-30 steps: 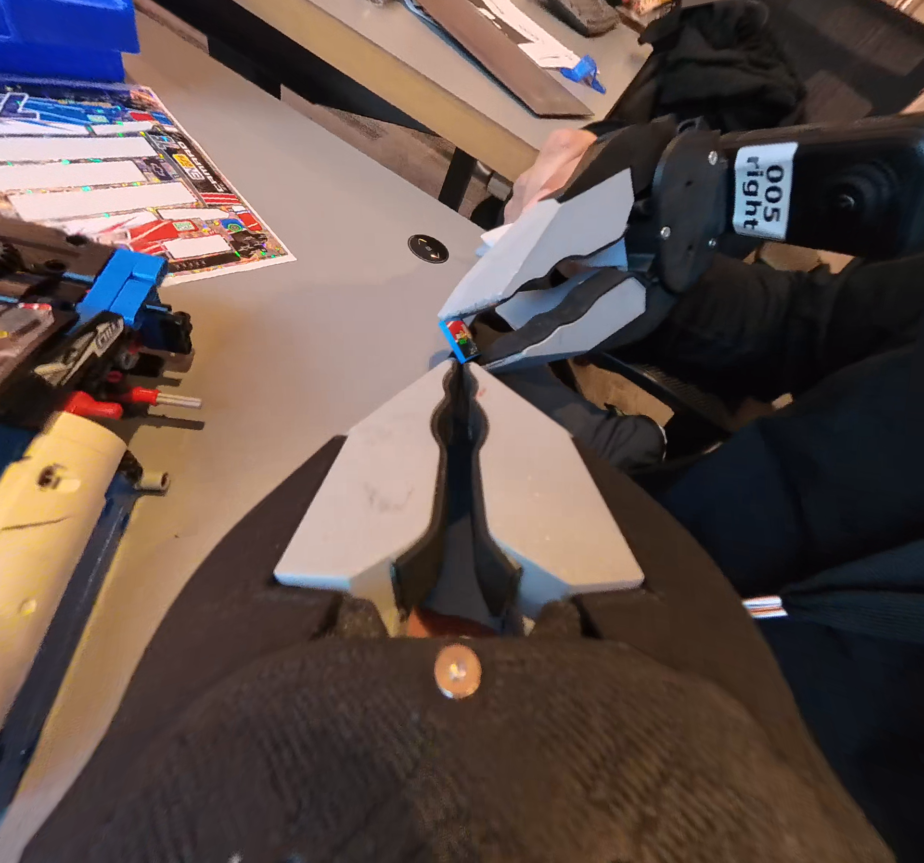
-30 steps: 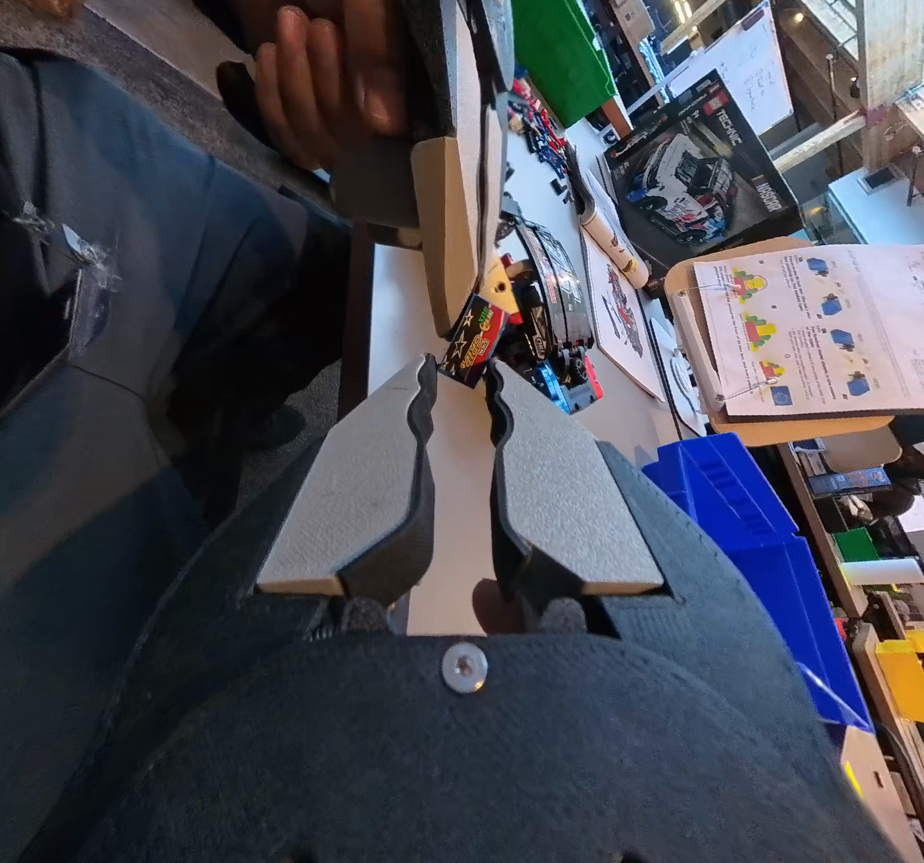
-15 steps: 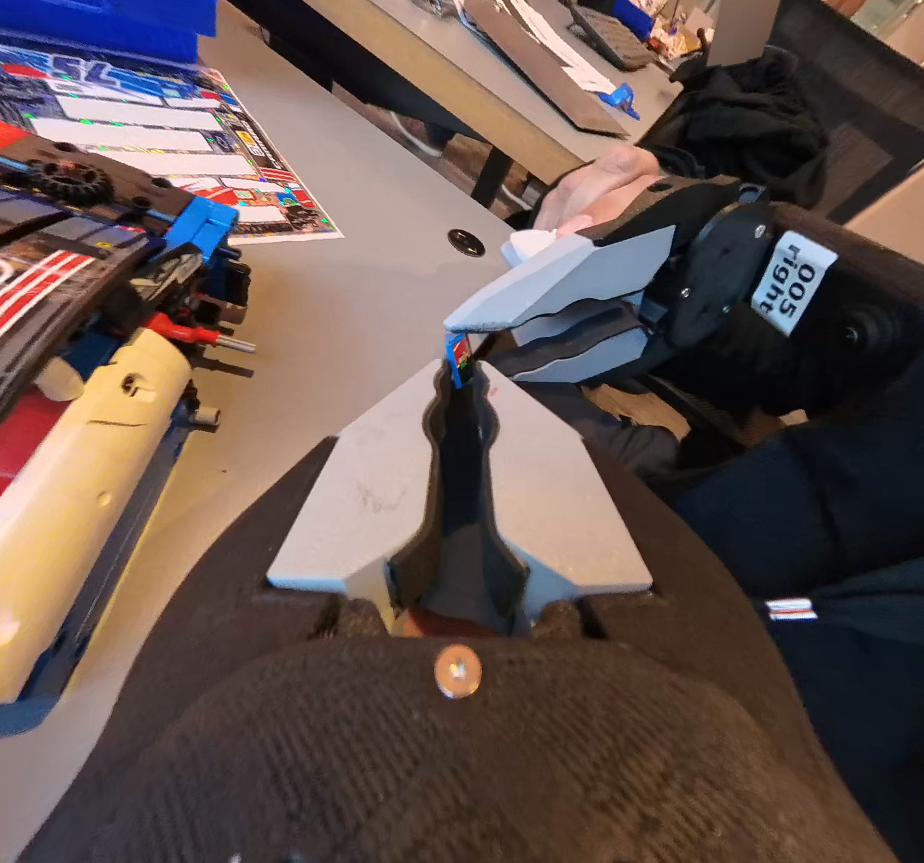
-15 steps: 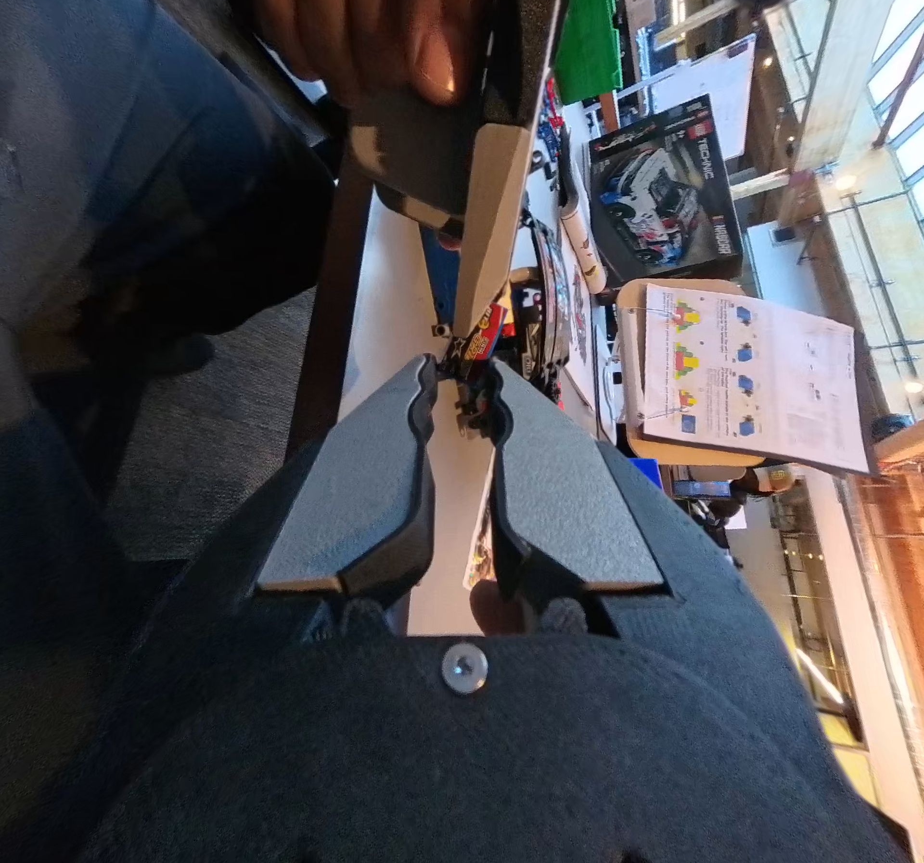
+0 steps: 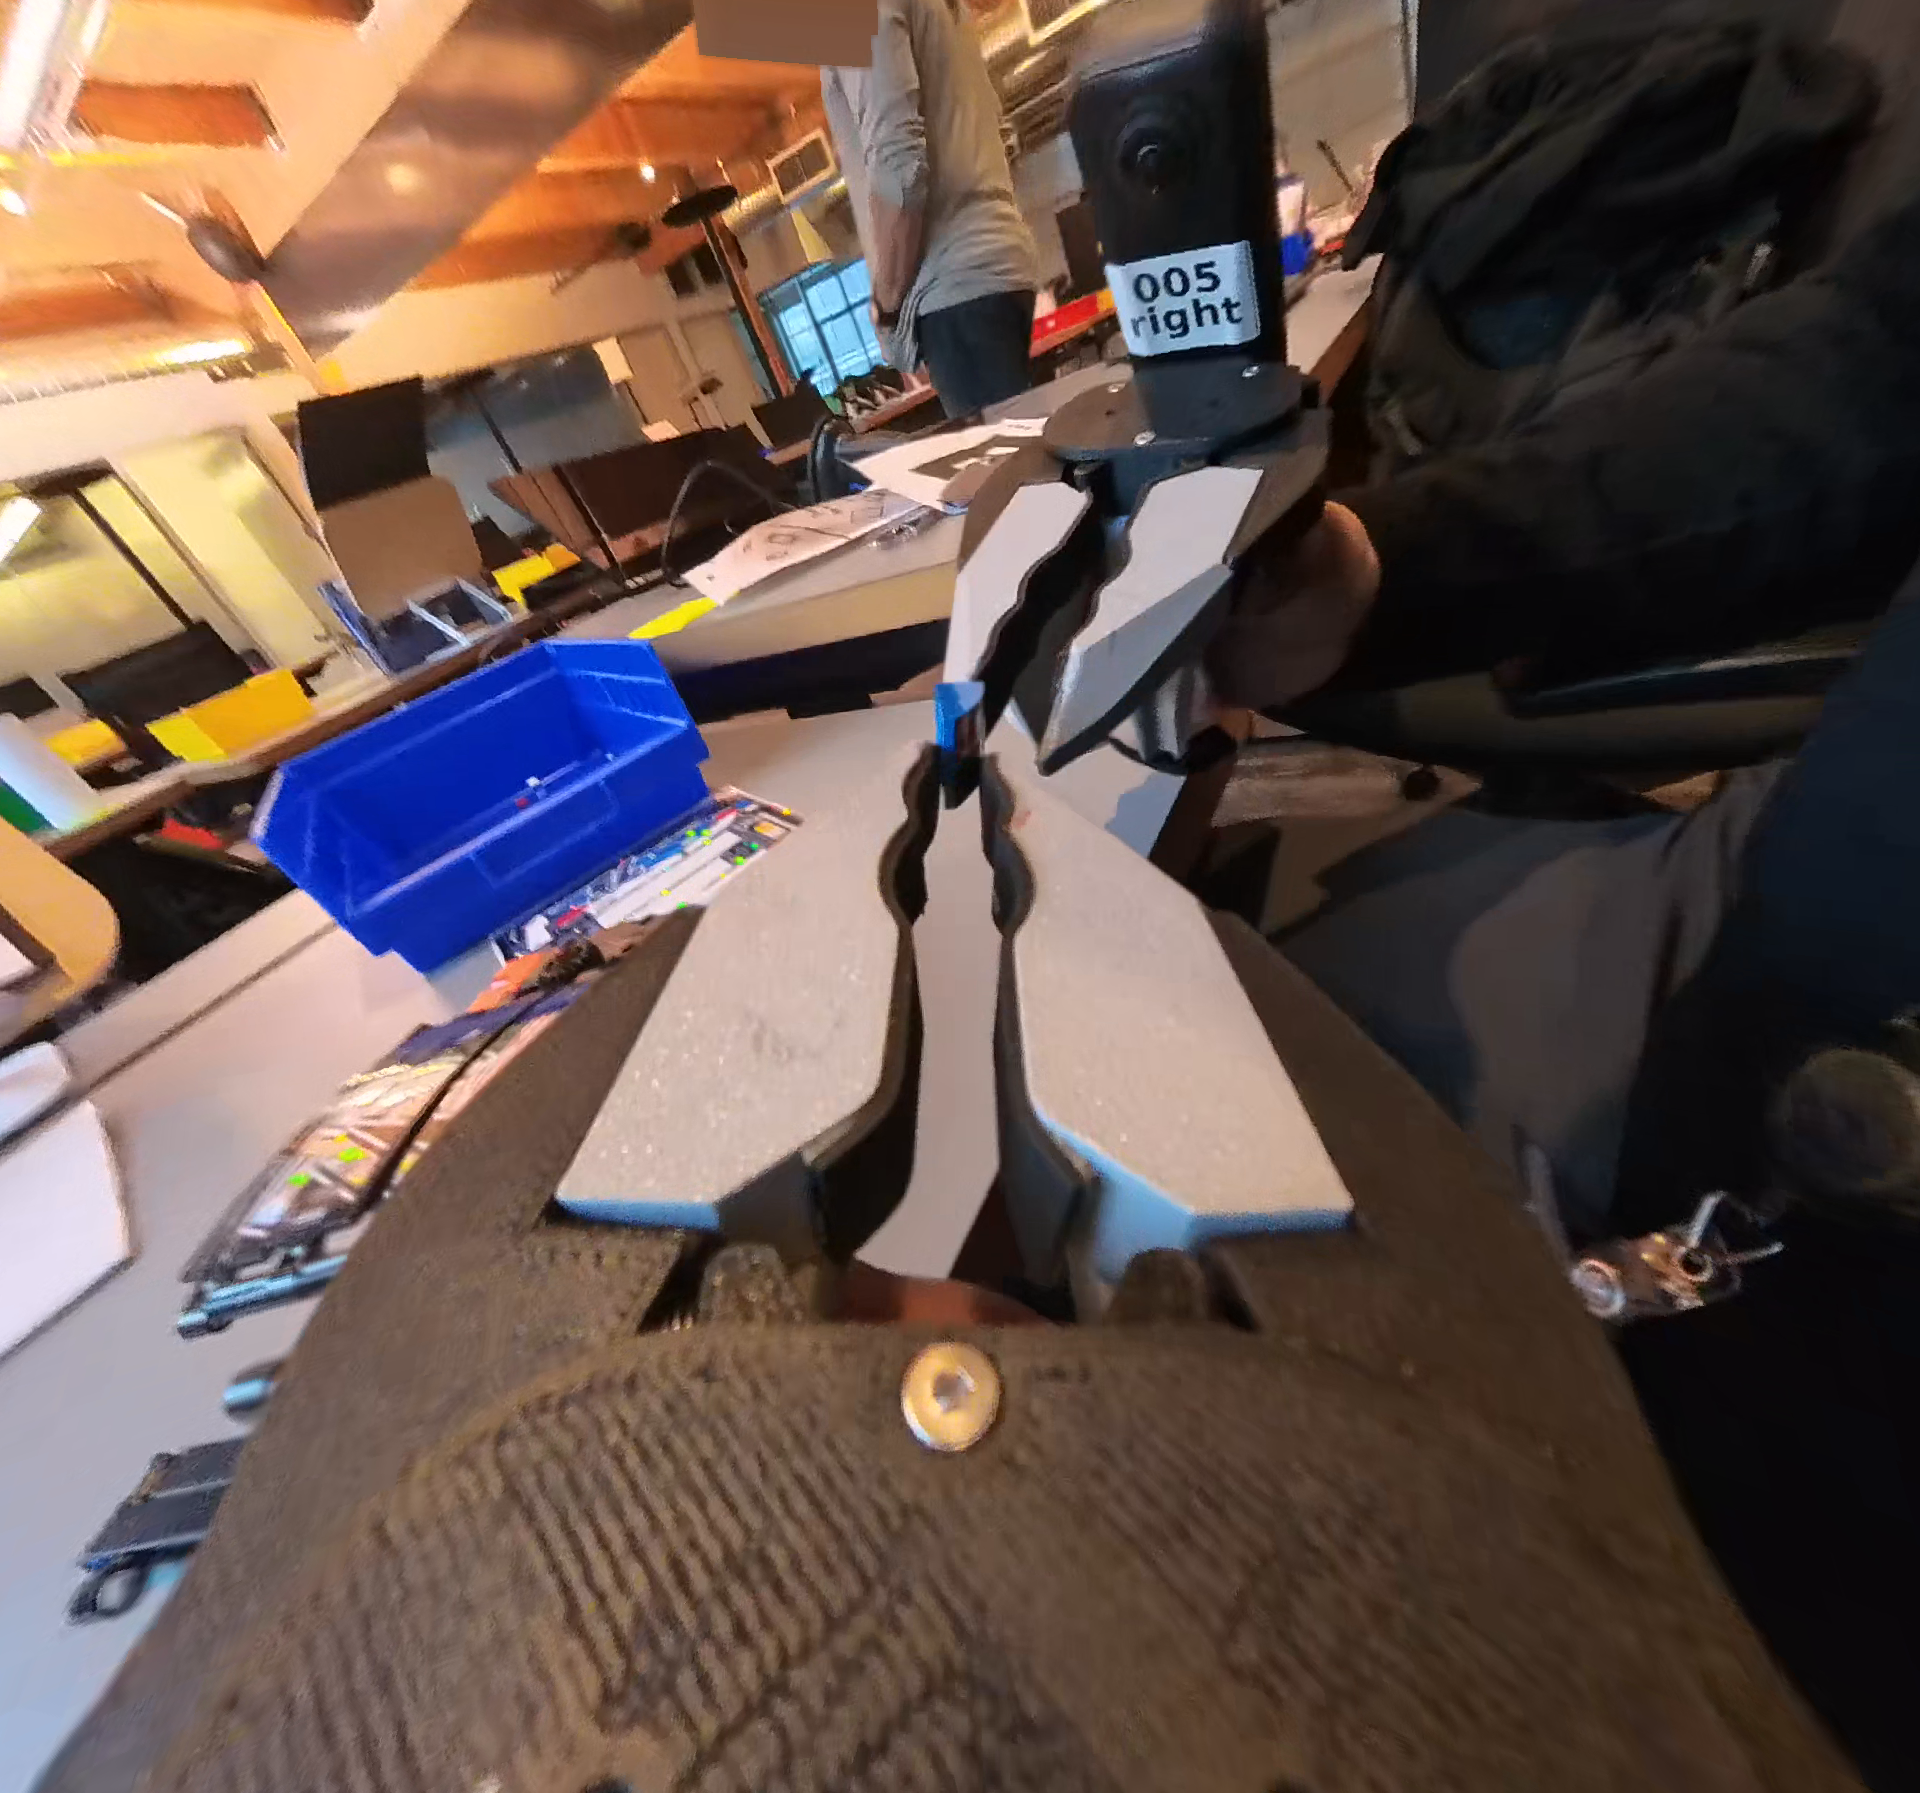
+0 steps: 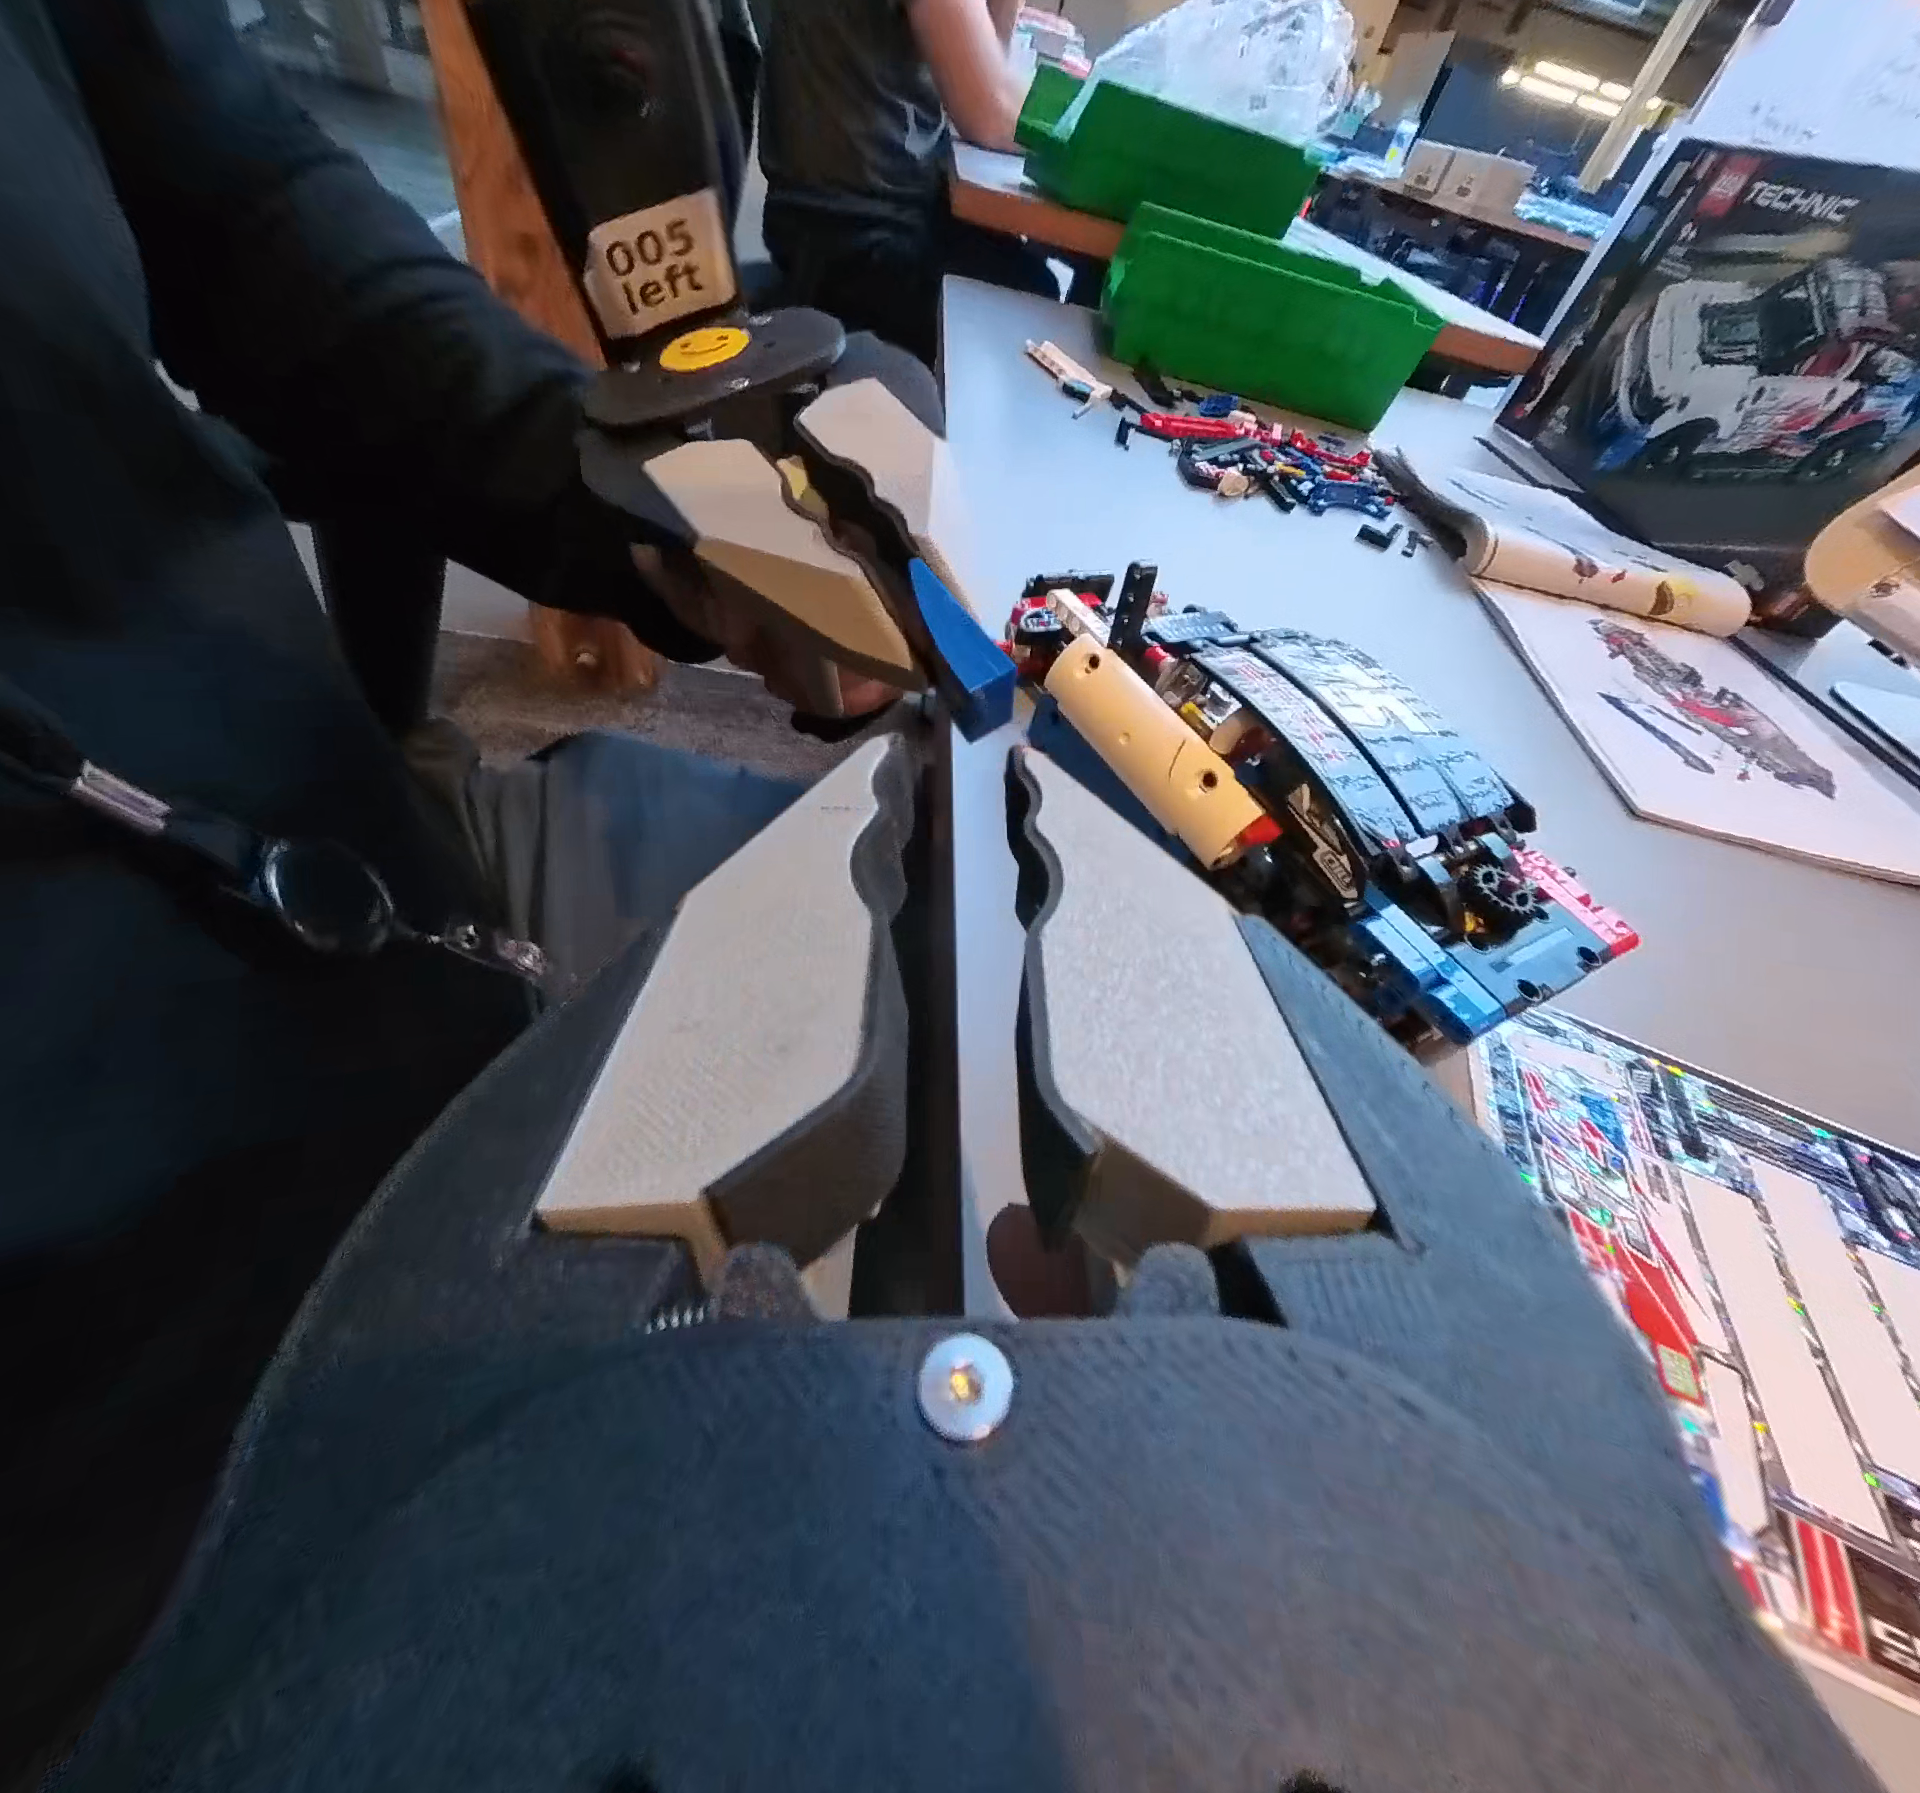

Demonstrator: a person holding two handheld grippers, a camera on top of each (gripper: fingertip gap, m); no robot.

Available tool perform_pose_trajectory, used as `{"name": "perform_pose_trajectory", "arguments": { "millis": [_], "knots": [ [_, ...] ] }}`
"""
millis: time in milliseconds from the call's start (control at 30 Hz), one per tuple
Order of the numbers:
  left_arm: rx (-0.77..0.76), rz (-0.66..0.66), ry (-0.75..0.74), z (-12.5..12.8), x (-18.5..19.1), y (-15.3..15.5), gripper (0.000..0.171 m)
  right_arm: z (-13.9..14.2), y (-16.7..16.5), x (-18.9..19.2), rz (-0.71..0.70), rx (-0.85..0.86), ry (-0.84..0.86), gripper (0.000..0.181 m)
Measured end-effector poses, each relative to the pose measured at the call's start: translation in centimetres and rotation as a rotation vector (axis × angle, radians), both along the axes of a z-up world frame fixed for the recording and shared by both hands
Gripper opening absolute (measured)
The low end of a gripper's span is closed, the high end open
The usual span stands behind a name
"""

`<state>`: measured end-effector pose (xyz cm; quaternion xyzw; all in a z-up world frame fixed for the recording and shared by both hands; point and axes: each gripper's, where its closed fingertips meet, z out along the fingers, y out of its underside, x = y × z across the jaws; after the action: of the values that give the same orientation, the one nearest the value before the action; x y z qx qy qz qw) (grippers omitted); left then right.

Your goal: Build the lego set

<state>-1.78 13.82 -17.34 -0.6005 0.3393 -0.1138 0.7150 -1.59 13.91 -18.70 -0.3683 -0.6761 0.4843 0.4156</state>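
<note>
My left gripper is shut on a small blue Lego piece, held in the air off the table's near edge. In the right wrist view the left gripper points down and right with the blue piece sticking out past its tips. My right gripper is open and empty, its tips just short of the piece's end. It also shows in the left wrist view, pointing down at the piece. The partly built Lego car lies on the grey table just beyond the right gripper.
A blue bin and a sticker sheet lie on the table. Loose Lego pieces, two green bins, the set's box and an open instruction booklet lie farther back. A person stands behind. Only a small space, under 4 cm, lies between the two pairs of fingers.
Both grippers have rolled upright and tilted up, so the room shows instead of the tabletop. The left gripper still holds the blue piece; the right gripper stays open at its tip.
</note>
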Motion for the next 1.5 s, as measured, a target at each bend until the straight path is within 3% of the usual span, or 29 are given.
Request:
{"name": "perform_pose_trajectory", "arguments": {
  "millis": [67, 200, 267, 433, 667, 900, 1033, 1233, 1400, 1500],
  "knots": [
    [0.091, 0.063, 0.130, 0.1, 0.1, 0.1, 0.005, 0.6, -0.4, 0.1, 0.019, -0.056, 0.026, 0.016],
    [0.425, 0.213, 0.608, 0.8, 0.8, -0.3, 0.004, 0.5, -0.5, 1.1, 0.111, -0.260, -0.039, 0.008],
    [0.490, 0.222, 0.652, 1.2, 1.1, -0.7, 0.004, 0.6, -0.3, 1.3, 0.128, -0.332, -0.063, 0.009],
    [0.495, 0.235, 0.620, 1.1, 0.6, -0.7, 0.004, 1.5, -1.1, 0.8, 0.178, -0.502, -0.092, 0.021],
    [0.436, 0.232, 0.451, 1.6, 0.4, -0.7, 0.004, 2.7, -1.7, 0.0, 0.273, -0.866, -0.104, 0.016],
    [0.475, 0.265, 0.468, 2.2, 0.4, -0.8, 0.005, 3.4, -1.6, -0.3, 0.302, -1.085, -0.087, 0.015],
    [0.479, 0.251, 0.460, 2.4, 0.7, -1.0, 0.004, 3.6, -1.7, -0.3, 0.323, -1.123, -0.073, 0.022],
    [0.500, 0.260, 0.439, 3.0, 1.2, -1.0, 0.005, 4.6, -1.7, 0.4, 0.376, -1.165, -0.028, 0.014],
    [0.538, 0.321, 0.421, 3.9, 0.9, -0.8, 0.004, 5.3, -1.4, 0.2, 0.418, -1.315, 0.025, 0.015],
    [0.584, 0.343, 0.418, 4.7, 1.0, -1.2, 0.004, 5.6, -1.4, 0.4, 0.431, -1.322, 0.051, 0.019]
  ]
}}
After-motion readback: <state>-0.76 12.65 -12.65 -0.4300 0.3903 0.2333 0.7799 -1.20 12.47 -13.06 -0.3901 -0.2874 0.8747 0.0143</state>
